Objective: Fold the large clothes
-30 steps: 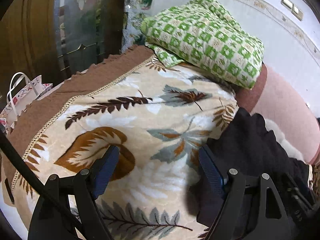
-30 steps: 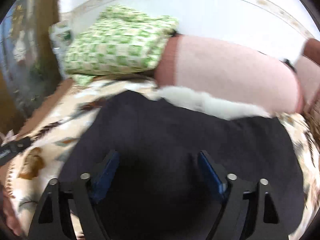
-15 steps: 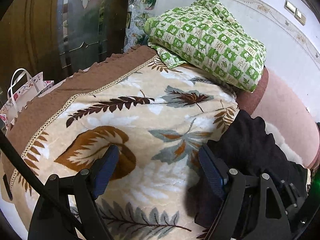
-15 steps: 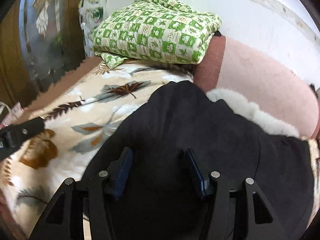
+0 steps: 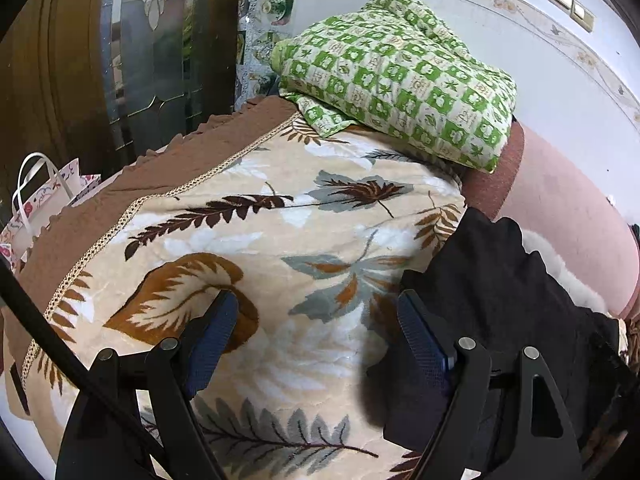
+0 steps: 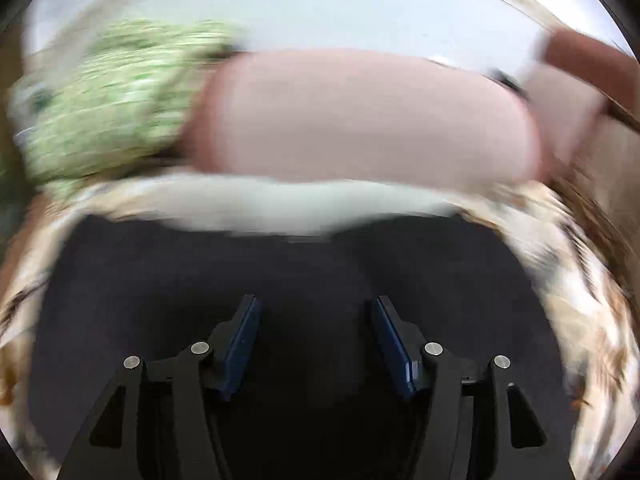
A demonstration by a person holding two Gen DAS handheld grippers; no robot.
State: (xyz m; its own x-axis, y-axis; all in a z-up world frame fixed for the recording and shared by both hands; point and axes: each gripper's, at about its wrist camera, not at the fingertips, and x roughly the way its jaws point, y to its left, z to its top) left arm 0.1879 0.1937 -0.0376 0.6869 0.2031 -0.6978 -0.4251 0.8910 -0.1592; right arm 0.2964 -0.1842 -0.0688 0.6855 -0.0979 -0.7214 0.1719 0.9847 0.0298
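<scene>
A large black garment point(image 5: 492, 280) lies on a leaf-patterned blanket point(image 5: 280, 240). In the left wrist view it lies at the right, with a white fleecy edge point(image 5: 560, 276) behind it. My left gripper point(image 5: 316, 320) is open above the blanket, its right finger at the garment's left edge, and holds nothing. In the blurred right wrist view the black garment point(image 6: 304, 272) fills the lower half. My right gripper point(image 6: 316, 316) is open directly over it with nothing between the jaws.
A folded green checked quilt point(image 5: 400, 76) lies at the head of the bed beside a pink bolster point(image 5: 568, 208). A dark wooden and glass door point(image 5: 132, 60) and a paper bag point(image 5: 40, 196) stand at the left. A white wall runs behind.
My right gripper has swung right and its jaws have widened again after narrowing half a second ago; its view is now blurred by motion. My left gripper has barely moved.
</scene>
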